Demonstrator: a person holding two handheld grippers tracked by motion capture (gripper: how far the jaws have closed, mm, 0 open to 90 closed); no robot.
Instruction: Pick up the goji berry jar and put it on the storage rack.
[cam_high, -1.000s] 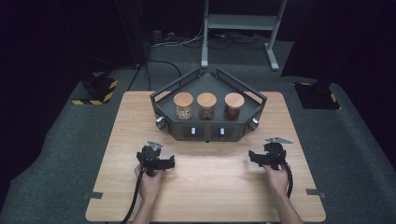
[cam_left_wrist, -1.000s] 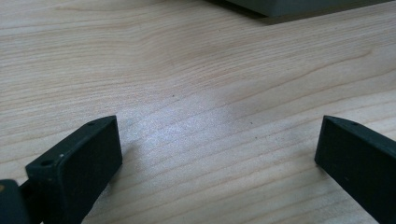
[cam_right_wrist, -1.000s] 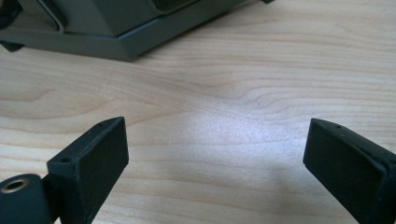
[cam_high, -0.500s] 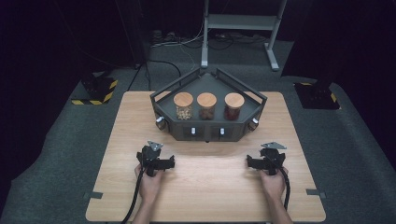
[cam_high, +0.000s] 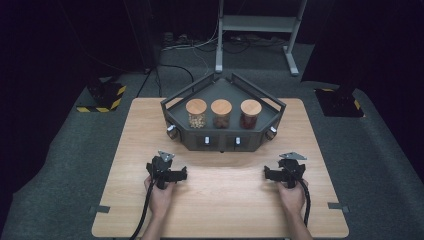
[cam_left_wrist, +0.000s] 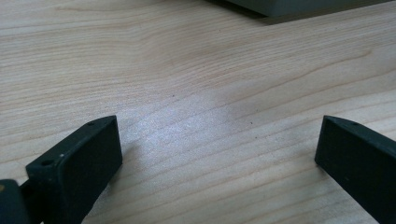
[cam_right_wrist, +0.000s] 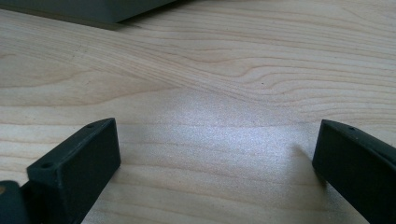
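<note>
Both jaws stand wide apart and empty; your right gripper (cam_high: 276, 175) has just finished opening, left gripper (cam_high: 174, 175) beside it. You're at the start: three jars (cam_high: 221, 113) wait in the tray (cam_high: 220, 139) ahead, so reach forward next.

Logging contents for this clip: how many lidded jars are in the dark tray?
3, in a row inside the tray: left jar with pale contents, middle jar brownish, right jar dark red. None looks hidden behind them.
</note>
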